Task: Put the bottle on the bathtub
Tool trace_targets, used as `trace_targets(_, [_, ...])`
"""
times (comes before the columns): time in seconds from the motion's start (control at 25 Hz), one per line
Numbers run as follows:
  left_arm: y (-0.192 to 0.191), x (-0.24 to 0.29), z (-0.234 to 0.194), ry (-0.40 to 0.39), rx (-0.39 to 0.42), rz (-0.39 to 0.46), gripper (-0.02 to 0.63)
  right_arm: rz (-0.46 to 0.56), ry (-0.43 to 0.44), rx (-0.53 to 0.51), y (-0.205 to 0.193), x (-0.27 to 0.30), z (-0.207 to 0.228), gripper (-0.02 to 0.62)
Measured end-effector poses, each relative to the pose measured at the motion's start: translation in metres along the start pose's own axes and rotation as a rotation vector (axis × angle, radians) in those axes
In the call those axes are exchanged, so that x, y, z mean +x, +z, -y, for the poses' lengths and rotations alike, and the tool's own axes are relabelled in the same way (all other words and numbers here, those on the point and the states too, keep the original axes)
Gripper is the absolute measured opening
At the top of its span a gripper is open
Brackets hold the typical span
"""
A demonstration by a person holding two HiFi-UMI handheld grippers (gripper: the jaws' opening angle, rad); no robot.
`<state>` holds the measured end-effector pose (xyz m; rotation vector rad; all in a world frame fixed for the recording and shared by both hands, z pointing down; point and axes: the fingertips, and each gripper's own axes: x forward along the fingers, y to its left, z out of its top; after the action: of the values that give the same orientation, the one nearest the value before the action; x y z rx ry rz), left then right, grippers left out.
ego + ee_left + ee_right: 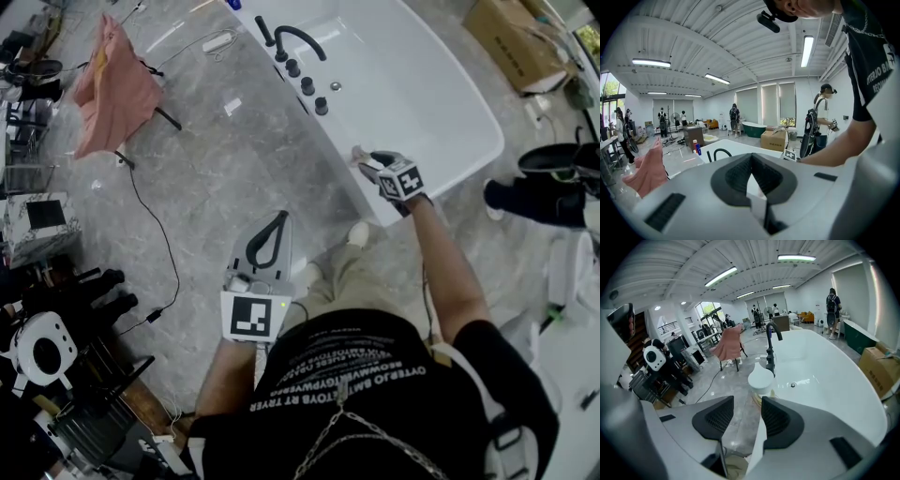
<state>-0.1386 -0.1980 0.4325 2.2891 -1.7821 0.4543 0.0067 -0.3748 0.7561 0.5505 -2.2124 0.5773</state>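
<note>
1. The right gripper [746, 404] has its two dark ribbed jaws apart with a moderate gap. Nothing is between them.
2. Just ahead of its jaw tips stands the small bottle with a rounded white cap and a pale body [761, 379]. It is upright, and the jaws do not touch it.
3. The bottle is on the near rim of the white, glossy, oval bathtub [825, 380], on the side next to the floor. In the head view it shows only as a small pale shape at the tub's edge, just beside the right gripper.
4. The left gripper [751, 161] has its jaws pressed together and holds nothing. It is held low near the person's body, well apart from the tub.
5. Further along the same rim there is a black curved metal faucet [771, 341] with black knobs. Beyond it, a pink cloth [112, 84] hangs on a stand on the grey marble floor [234, 159].
6. In my judgement the bottle is light and quite stiff, probably plastic, with a smooth surface that can slip. Its wide cap may make it a little top-heavy.
7. The safe place to take it is the body below the cap, with one jaw on each side, not the rounded cap.
8. The rim is narrow and shiny, so a small push could tip the bottle into the tub or onto the floor.
9. The placing looks nearly complete, because the bottle already stands on the tub.
</note>
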Motion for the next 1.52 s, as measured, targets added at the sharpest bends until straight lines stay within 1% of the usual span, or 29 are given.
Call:
trace_targets(0.12, [0.007, -0.004, -0.002, 0.005, 0.005, 0.019, 0.003, -0.013, -0.027, -0.022, -0.005, -0.012, -0.002, 0.183])
trace_targets(0.16, [0.010, -0.006, -0.002, 0.006, 0.005, 0.027, 0.003, -0.001, -0.039, -0.035, -0.006, -0.018, -0.004, 0.174])
trace_targets(0.24, [0.015, -0.008, -0.001, 0.004, 0.007, 0.044, 0.003, 0.076, -0.061, -0.058, -0.003, -0.034, -0.010, 0.049])
trace_targets(0.32, [0.020, -0.010, -0.001, -0.002, 0.015, 0.058, 0.003, 0.195, -0.073, -0.071, 0.008, -0.057, -0.020, 0.017])
trace_targets(0.44, [0.027, -0.016, -0.002, -0.017, 0.023, 0.082, 0.003, 0.354, -0.084, -0.110, 0.029, -0.103, -0.046, 0.005])
trace_targets(0.56, [0.032, -0.025, 0.000, -0.039, 0.033, 0.111, 0.003, 0.463, -0.094, -0.139, 0.047, -0.152, -0.081, 0.003])
trace_targets(0.68, [0.036, -0.034, 0.003, -0.071, 0.050, 0.136, 0.003, 0.576, -0.090, -0.142, 0.063, -0.199, -0.118, 0.003])
trace_targets(0.76, [0.041, -0.042, 0.006, -0.093, 0.050, 0.159, 0.003, 0.641, -0.104, -0.143, 0.072, -0.228, -0.139, 0.003])
trace_targets(1.0, [0.051, -0.068, 0.009, -0.138, 0.010, 0.199, 0.003, 0.732, -0.197, -0.119, 0.072, -0.294, -0.174, 0.003])
trace_targets(1.08, [0.054, -0.078, 0.009, -0.143, 0.006, 0.213, 0.003, 0.759, -0.214, -0.115, 0.070, -0.316, -0.187, 0.002])
trace_targets(1.2, [0.062, -0.094, 0.010, -0.143, 0.015, 0.236, 0.003, 0.774, -0.254, -0.103, 0.063, -0.346, -0.204, 0.003])
trace_targets(1.36, [0.072, -0.111, 0.010, -0.135, 0.040, 0.269, 0.003, 0.774, -0.318, -0.089, 0.049, -0.374, -0.214, 0.002])
trace_targets(1.52, [0.076, -0.132, 0.017, -0.129, 0.056, 0.290, 0.003, 0.792, -0.348, -0.063, 0.041, -0.402, -0.231, 0.002])
